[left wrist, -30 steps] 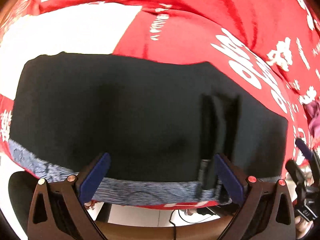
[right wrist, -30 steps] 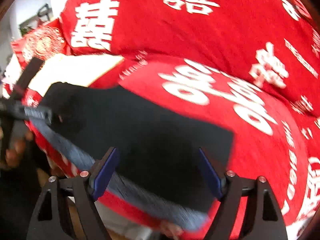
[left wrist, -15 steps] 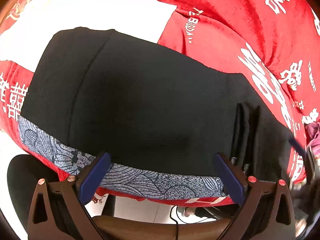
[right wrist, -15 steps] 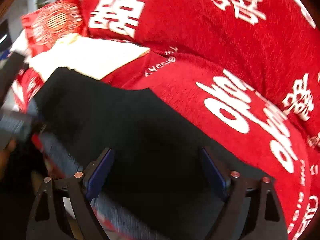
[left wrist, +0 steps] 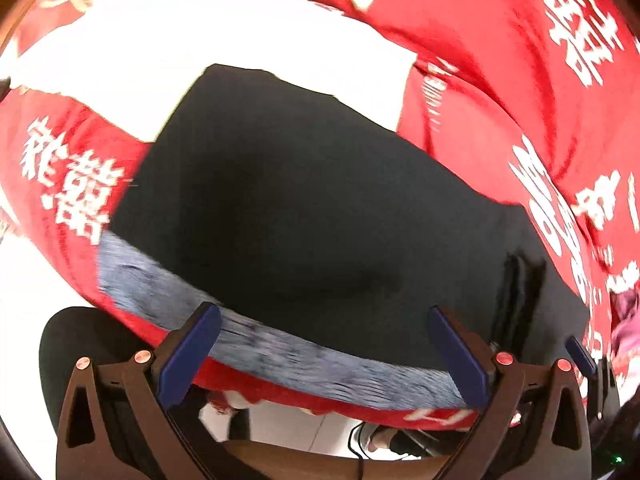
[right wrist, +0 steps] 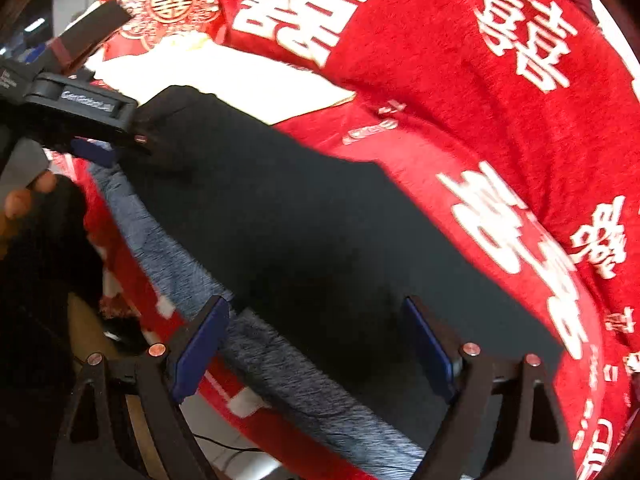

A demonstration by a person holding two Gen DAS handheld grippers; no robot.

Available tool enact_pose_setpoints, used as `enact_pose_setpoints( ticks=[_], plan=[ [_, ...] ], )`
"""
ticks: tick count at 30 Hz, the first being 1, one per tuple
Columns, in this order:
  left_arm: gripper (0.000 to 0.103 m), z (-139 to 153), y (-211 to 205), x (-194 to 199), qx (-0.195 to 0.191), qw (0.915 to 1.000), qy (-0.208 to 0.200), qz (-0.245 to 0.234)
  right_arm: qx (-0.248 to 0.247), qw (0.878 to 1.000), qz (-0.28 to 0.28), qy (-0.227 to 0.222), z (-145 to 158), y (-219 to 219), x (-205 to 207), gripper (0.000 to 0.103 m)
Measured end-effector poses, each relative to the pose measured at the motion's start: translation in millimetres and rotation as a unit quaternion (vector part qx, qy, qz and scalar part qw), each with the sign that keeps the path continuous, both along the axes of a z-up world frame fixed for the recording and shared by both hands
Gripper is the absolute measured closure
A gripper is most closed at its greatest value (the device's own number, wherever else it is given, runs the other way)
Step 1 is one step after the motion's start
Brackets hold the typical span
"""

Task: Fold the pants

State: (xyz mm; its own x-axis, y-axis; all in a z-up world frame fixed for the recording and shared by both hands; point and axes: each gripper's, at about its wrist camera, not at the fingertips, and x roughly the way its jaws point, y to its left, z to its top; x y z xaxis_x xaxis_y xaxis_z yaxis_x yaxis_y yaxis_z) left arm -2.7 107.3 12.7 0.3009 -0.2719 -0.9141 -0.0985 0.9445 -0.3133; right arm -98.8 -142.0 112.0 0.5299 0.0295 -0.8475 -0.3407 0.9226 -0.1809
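Observation:
The black pants (left wrist: 304, 216) lie flat and folded on the red bed cover, with a grey patterned band (left wrist: 280, 352) along the near edge. My left gripper (left wrist: 324, 348) is open and empty, its blue pads hovering over that band. My right gripper (right wrist: 316, 344) is open and empty above the pants (right wrist: 320, 240) near their right end. The left gripper also shows in the right wrist view (right wrist: 96, 128), at the pants' far left corner. A dark belt loop or fold (left wrist: 516, 280) sits near the right pad of my left gripper.
The red cover with white characters (right wrist: 480, 100) spreads over the bed. A white cloth (left wrist: 240, 40) lies behind the pants. A red embroidered cushion (right wrist: 168, 4) sits at the back left. The bed's front edge and the floor (left wrist: 296, 424) are just below the grippers.
Both grippers have pulled back and shifted left along the near edge of the pants. Both stayed open. The pants lie as before.

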Motion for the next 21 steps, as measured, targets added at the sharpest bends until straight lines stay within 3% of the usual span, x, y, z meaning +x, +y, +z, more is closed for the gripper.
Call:
enact_pose_setpoints(
  ticks=[5, 9, 12, 16, 21],
  plan=[
    [0.0, -3.8, 33.3, 5.8, -0.008, 0.9993, 0.003, 0.036, -0.01, 0.999, -0.006, 0.044, -28.8, -4.4, 10.4, 0.012],
    [0.0, -6.4, 48.9, 7.9, -0.006, 0.9985, 0.007, 0.053, 0.055, 0.998, -0.017, 0.031, 2.4, -4.7, 15.5, 0.012],
    [0.0, -12.8, 44.0, 5.4, -0.004, 0.9989, 0.015, 0.044, 0.095, 0.995, 0.033, 0.026, 20.8, 15.8, 28.6, 0.011],
    [0.0, -15.9, 48.7, 6.3, -0.012, 0.9988, 0.014, 0.045, 0.106, 0.985, 0.131, 0.038, 26.0, 58.1, 61.8, 0.011],
    [0.0, -18.4, 60.9, 6.9, -0.03, 0.9987, 0.009, 0.039, 0.163, 0.955, 0.221, 0.109, 19.3, 93.0, 131.2, 0.011]
  ],
)
